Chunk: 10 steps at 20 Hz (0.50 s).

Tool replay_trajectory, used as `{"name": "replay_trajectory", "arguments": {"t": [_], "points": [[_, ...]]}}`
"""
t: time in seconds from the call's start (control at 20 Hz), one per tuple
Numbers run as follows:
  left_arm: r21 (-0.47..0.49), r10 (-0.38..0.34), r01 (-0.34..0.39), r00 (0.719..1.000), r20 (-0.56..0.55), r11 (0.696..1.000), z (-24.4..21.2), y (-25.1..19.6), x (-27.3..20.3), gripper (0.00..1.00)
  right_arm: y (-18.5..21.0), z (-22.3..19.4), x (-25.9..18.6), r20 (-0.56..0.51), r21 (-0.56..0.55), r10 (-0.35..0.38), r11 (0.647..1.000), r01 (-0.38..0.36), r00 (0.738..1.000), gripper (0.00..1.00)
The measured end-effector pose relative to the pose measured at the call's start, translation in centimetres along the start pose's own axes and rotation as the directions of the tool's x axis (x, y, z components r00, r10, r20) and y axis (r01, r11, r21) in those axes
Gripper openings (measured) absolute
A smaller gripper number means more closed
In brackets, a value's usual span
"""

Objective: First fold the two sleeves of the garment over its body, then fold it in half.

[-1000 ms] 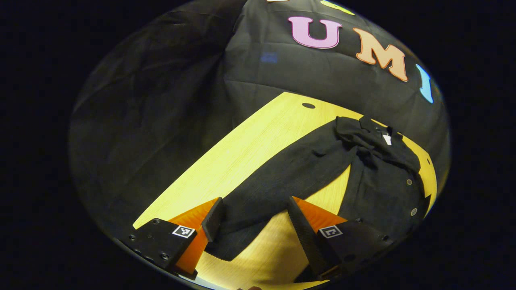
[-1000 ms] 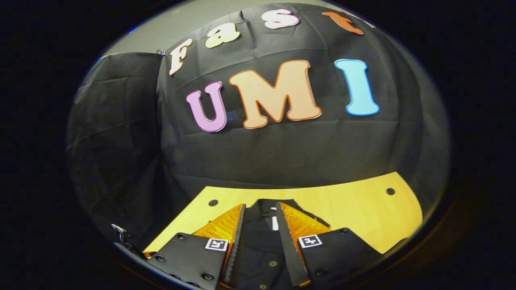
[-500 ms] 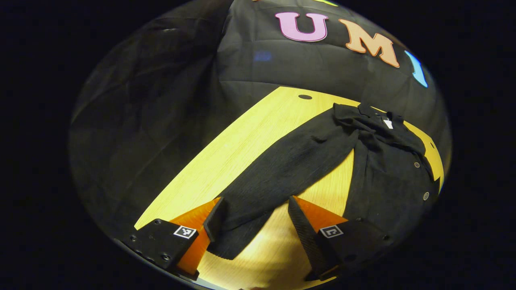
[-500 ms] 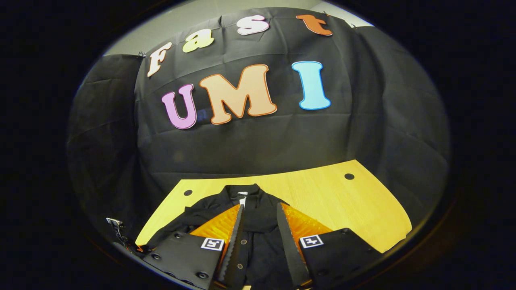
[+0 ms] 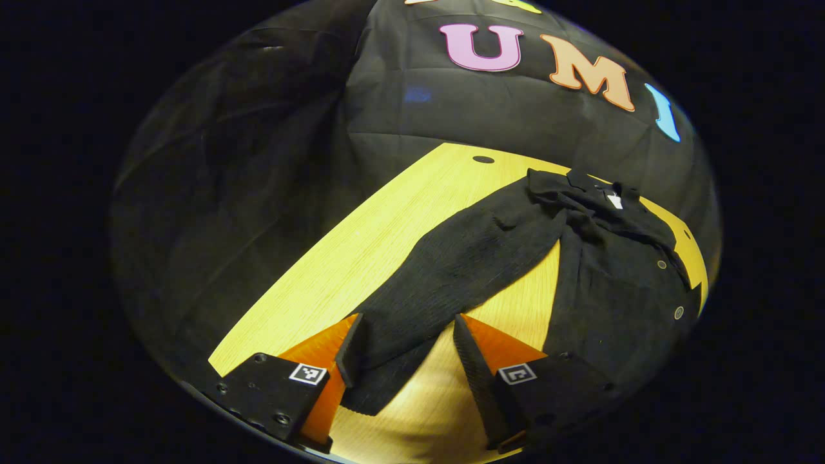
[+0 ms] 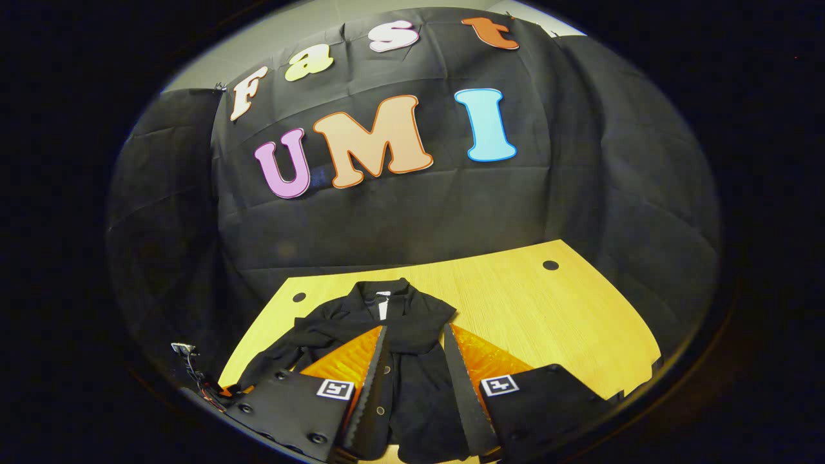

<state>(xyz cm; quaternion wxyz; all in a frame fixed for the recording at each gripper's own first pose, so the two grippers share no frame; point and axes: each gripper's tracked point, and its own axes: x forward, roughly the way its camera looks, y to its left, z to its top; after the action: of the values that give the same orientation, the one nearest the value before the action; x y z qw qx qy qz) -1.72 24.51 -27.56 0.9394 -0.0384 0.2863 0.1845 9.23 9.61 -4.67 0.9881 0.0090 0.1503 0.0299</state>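
Observation:
A black buttoned garment (image 5: pixel 612 283) lies on the yellow table (image 5: pixel 387 225), collar toward the booth's wall. One long sleeve (image 5: pixel 464 264) stretches from the shoulder down to my left gripper (image 5: pixel 407 351). That gripper is open, its fingers standing on either side of the sleeve just above the cuff (image 5: pixel 377 386). In the right gripper view the garment's body (image 6: pixel 412 335) runs between the fingers of my right gripper (image 6: pixel 416 383), which is open over the button row. The same sleeve (image 6: pixel 283 351) trails off to the lower left there.
The table (image 6: pixel 548 309) has bare wood to the right of the garment and small round holes (image 6: pixel 550 265) near its far corners. Black cloth walls close in behind it and on the left side. Bare wood also runs left of the sleeve.
The right gripper has drawn back from the collar toward the hem, so more of the garment shows. The left gripper's fingers have narrowed slightly around the sleeve near the cuff.

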Motion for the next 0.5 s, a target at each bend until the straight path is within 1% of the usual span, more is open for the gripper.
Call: {"name": "replay_trajectory", "arguments": {"t": [0.05, 0.1, 0.15, 0.2, 0.25, 0.3, 0.35, 0.4, 0.45, 0.5], "points": [[-0.003, -0.002, 0.002, 1.000, -0.004, 1.000, 0.01, 0.08, -0.09, 0.79, -0.04, 0.05, -0.14, 0.004, 0.005, 0.001, 1.000, -0.001, 1.000, 0.65], [-0.004, -0.002, 0.002, 1.000, -0.005, 1.000, -0.09, 0.03, -0.05, 0.77, -0.19, 0.02, -0.14, 0.006, 0.011, 0.004, 1.000, -0.004, 1.000, 0.64], [-0.005, -0.004, 0.004, 1.000, -0.005, 1.000, 0.01, 0.03, -0.03, 0.69, -0.24, -0.01, -0.14, 0.005, 0.018, 0.008, 1.000, -0.008, 1.000, 0.63], [-0.006, -0.005, 0.005, 1.000, -0.006, 1.000, -0.09, 0.16, -0.11, 0.66, -0.28, -0.05, -0.23, 0.006, 0.027, 0.011, 1.000, -0.011, 1.000, 0.74], [-0.009, -0.004, 0.004, 1.000, -0.004, 1.000, -0.06, 0.23, -0.05, 0.58, -0.33, -0.04, -0.25, 0.007, 0.035, 0.015, 0.999, -0.016, 1.000, 0.67], [-0.009, -0.004, 0.004, 1.000, -0.006, 1.000, -0.09, 0.25, -0.08, 0.53, -0.33, -0.03, -0.30, 0.008, 0.040, 0.018, 0.999, -0.019, 1.000, 0.69], [-0.013, -0.007, 0.007, 1.000, -0.006, 1.000, -0.09, 0.23, -0.02, 0.43, -0.43, -0.04, -0.36, 0.010, 0.041, 0.018, 0.999, -0.018, 1.000, 0.71], [-0.017, -0.011, 0.011, 1.000, -0.008, 1.000, -0.10, 0.02, 0.13, 0.36, -0.56, -0.06, -0.34, 0.011, 0.039, 0.016, 0.999, -0.016, 1.000, 0.78], [-0.015, -0.016, 0.015, 1.000, -0.011, 1.000, -0.14, -0.03, 0.05, 0.24, -0.66, -0.15, -0.43, 0.011, 0.036, 0.014, 0.999, -0.015, 1.000, 0.78], [-0.008, -0.020, 0.020, 1.000, -0.013, 1.000, -0.19, -0.16, 0.01, 0.20, -0.79, -0.22, -0.55, 0.010, 0.034, 0.011, 0.999, -0.012, 1.000, 0.78]]}}
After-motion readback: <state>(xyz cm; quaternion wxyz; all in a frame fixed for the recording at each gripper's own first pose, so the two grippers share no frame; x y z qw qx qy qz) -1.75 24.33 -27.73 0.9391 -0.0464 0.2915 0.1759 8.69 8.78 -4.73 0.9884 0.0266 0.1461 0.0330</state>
